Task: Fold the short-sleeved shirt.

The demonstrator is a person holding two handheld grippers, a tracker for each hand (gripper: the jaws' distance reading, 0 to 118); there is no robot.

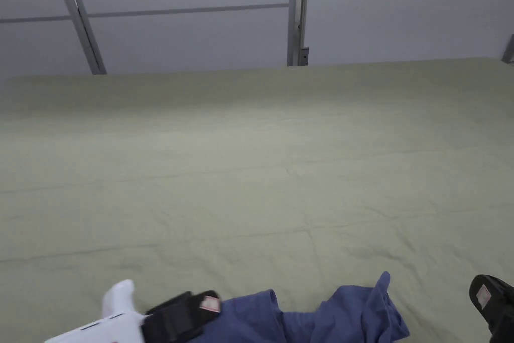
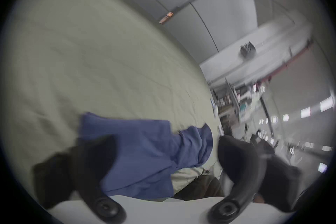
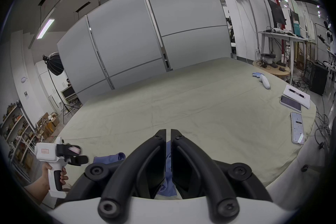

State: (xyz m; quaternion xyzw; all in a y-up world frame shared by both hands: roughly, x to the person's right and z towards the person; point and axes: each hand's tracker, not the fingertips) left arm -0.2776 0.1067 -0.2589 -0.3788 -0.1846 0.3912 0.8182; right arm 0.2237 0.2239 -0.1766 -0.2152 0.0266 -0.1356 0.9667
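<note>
A crumpled blue short-sleeved shirt (image 1: 321, 316) lies at the near edge of the table (image 1: 261, 168), which is covered with pale green cloth. My left gripper (image 1: 201, 309), white with black jaws, hovers at the shirt's left end. In the left gripper view its jaws stand wide apart, with the blurred shirt (image 2: 145, 151) spread between and beyond them; the left gripper (image 2: 163, 153) is open. My right gripper (image 1: 494, 304) is off to the right of the shirt. Its jaws (image 3: 168, 132) are nearly together with nothing clamped, and blue cloth (image 3: 168, 189) shows through the slit.
Two phones (image 3: 291, 105) (image 3: 297, 127), a notepad with a pen (image 3: 296, 98) and a white device (image 3: 264, 82) lie along the table's right side. Grey partition panels (image 1: 201, 32) stand behind the far edge. A hand (image 3: 54, 175) holds the left gripper.
</note>
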